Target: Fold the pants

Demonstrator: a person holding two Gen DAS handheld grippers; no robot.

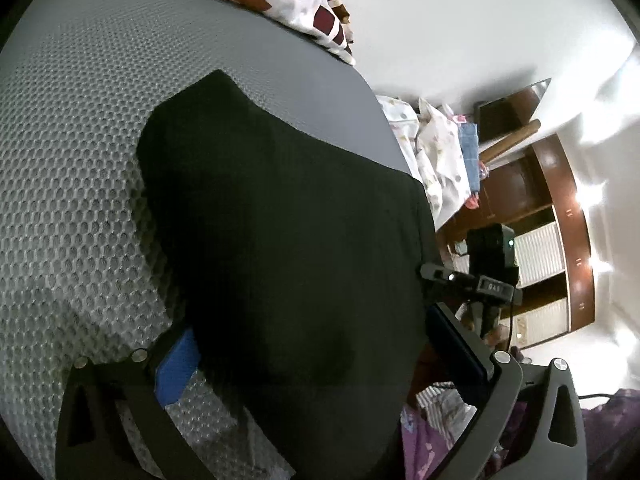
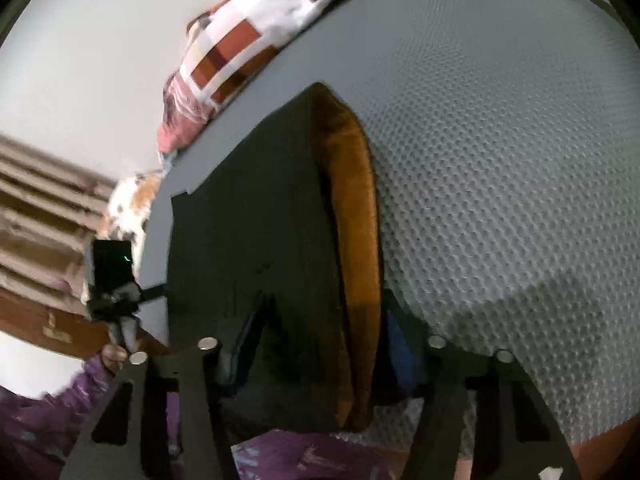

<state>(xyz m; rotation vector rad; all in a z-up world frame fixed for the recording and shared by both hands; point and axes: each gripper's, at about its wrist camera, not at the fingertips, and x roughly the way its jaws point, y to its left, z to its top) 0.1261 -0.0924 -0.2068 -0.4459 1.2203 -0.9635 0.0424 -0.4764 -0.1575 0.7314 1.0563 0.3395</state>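
Both grippers' jaws stand apart w/ black pants [image 1: 280, 220] lying between them on grey mat [image 1: 72, 160].

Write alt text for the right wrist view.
Black pants with an orange inner lining lie on a grey mesh mattress, their near edge between the open fingers of the right gripper. A patterned pillow lies at the far edge.

I saw the black pants [image 1: 288, 216] lying folded and mostly flat on the grey honeycomb-textured mat [image 1: 72, 168], reaching its near edge. Along one long side an orange-brown inner lining [image 2: 354, 240] showed where the fabric gaped open.
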